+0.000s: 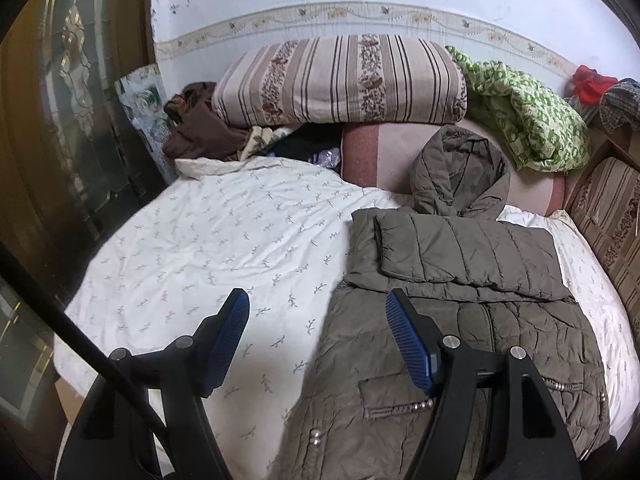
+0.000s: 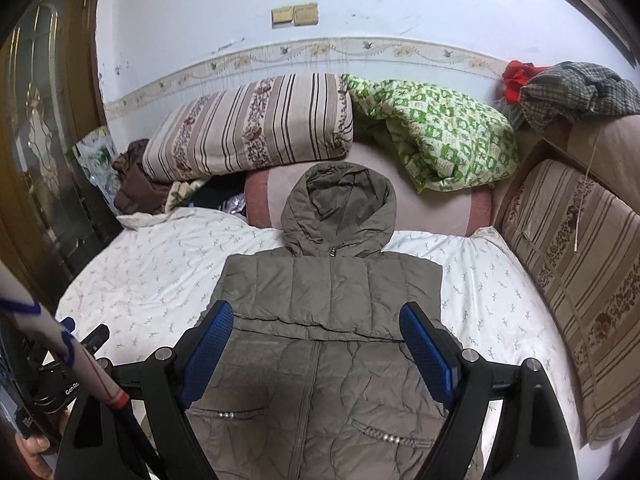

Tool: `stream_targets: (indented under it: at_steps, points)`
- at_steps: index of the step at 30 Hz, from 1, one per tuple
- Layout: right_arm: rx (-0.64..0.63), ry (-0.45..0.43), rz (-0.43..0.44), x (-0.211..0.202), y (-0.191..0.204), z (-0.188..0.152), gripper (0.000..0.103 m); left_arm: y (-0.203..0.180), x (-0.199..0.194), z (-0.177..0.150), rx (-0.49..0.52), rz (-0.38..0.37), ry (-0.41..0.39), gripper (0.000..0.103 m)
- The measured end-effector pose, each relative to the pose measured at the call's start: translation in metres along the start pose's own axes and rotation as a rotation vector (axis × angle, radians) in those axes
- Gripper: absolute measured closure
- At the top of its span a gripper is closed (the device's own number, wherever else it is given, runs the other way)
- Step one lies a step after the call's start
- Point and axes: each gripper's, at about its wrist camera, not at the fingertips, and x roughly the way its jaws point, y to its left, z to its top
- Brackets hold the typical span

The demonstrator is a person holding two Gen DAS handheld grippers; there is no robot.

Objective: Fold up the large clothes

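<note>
Olive puffer jacket (image 2: 320, 320) lies flat, front up, on the white sheet (image 2: 132, 280), filling the lower middle of the right wrist view, sleeves folded in, hood (image 2: 340, 204) toward the pillows. Right gripper (image 2: 316, 336) hangs over it, jaws wide, holding nothing. Left gripper (image 1: 316, 320) is open too, over the jacket's left edge.

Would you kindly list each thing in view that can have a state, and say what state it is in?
Puffer coat: laid flat on the bed, front up, zipped, sleeves folded across the chest, held by neither gripper.
Hood: spread flat, lying on the pink bolster.
Left gripper: open, empty, over the coat's edge.
Right gripper: open wide, empty, above the coat.
Striped quilt: folded, stacked by the wall.
Green blanket: crumpled.
</note>
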Motion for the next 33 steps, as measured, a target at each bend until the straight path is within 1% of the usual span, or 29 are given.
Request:
stream_targets:
  at_steps: [5,9,14,17,21,22,24,25,28,30,33]
  points:
    - [-0.027,0.045,-0.019,0.040,0.012,0.004,0.014,-0.005,0.042,0.008,0.007,-0.012,0.041,0.033]
    - [-0.025,0.083,-0.024,0.074,0.016,0.008,0.014,-0.010,0.076,0.015,0.007,-0.011,0.067,0.033]
    - [-0.016,0.097,-0.027,0.115,0.017,0.023,0.014,-0.015,0.127,0.024,-0.018,-0.014,0.103,0.033]
    - [-0.014,0.088,-0.017,0.139,0.020,0.034,0.014,-0.011,0.152,0.021,-0.032,-0.008,0.116,0.033]
    - [-0.014,0.064,-0.013,0.186,0.024,0.055,0.014,0.005,0.175,0.003,-0.070,-0.004,0.107,0.033]
    - [-0.019,0.059,-0.019,0.198,0.025,0.060,0.014,0.010,0.183,-0.004,-0.076,0.017,0.106,0.033]
    - [-0.029,0.062,-0.040,0.228,0.029,0.073,0.014,0.016,0.197,-0.012,-0.070,0.048,0.130,0.033]
    - [-0.030,0.067,-0.046,0.241,0.031,0.078,0.014,0.019,0.205,-0.012,-0.071,0.045,0.153,0.033]
    - [-0.015,0.090,-0.071,0.294,0.037,0.100,0.014,0.031,0.216,-0.011,-0.122,-0.001,0.189,0.033]
    - [-0.004,0.105,-0.092,0.328,0.040,0.115,0.014,0.035,0.218,-0.011,-0.137,-0.015,0.201,0.033]
    - [0.021,0.139,-0.136,0.379,0.044,0.138,0.014,0.038,0.219,-0.012,-0.145,-0.013,0.201,0.033]
